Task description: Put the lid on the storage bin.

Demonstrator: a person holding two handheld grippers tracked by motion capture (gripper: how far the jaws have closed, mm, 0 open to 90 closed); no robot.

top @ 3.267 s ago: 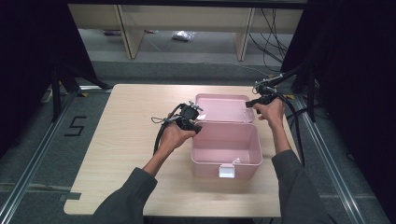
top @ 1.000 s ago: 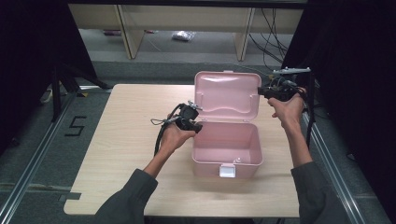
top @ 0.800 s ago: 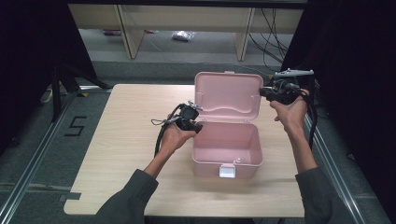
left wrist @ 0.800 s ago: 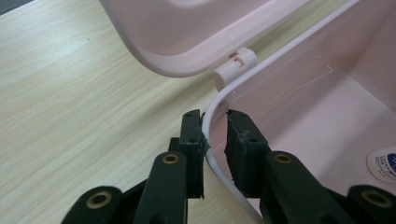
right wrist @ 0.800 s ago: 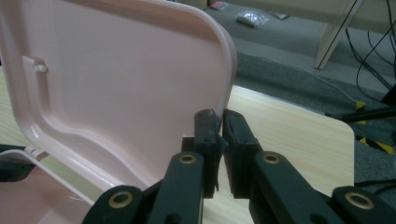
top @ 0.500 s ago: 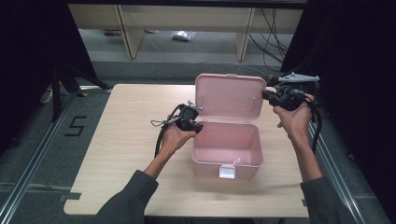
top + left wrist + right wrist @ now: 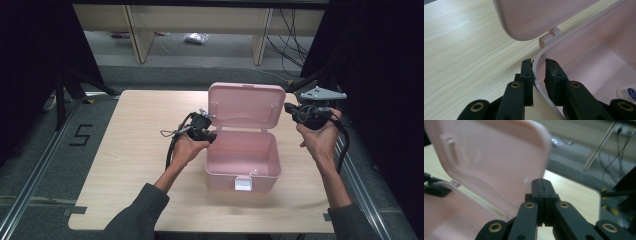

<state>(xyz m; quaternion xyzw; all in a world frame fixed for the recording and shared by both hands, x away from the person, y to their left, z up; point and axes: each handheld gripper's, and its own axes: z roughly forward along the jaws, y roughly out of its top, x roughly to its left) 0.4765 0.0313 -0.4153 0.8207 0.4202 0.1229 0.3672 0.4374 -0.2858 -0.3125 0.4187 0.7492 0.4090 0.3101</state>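
A pink plastic box (image 7: pixel 225 179) stands open in the middle of the table, its lid (image 7: pixel 245 105) upright behind it. My left gripper (image 7: pixel 210 136) is at the box's left wall. In the left gripper view its jaws (image 7: pixel 539 61) straddle the thin rim of the box (image 7: pixel 586 62), one inside and one outside, just below the hinge (image 7: pixel 550 36). My right gripper (image 7: pixel 289 108) hovers to the right of the lid, apart from it. In the right gripper view its jaws (image 7: pixel 541 181) are pressed together with nothing between them, and the lid (image 7: pixel 494 157) is to their left.
The box has a white latch (image 7: pixel 243 183) on its front wall and looks empty inside. The wooden table (image 7: pixel 125 150) has bare surface to the left and right of the box. Shelving legs and cables (image 7: pixel 290 45) stand on the floor beyond the far edge.
The lid has swung up from a low tilt to upright. My right gripper has come off the lid's right corner and drifted right. The left gripper has stayed on the rim.
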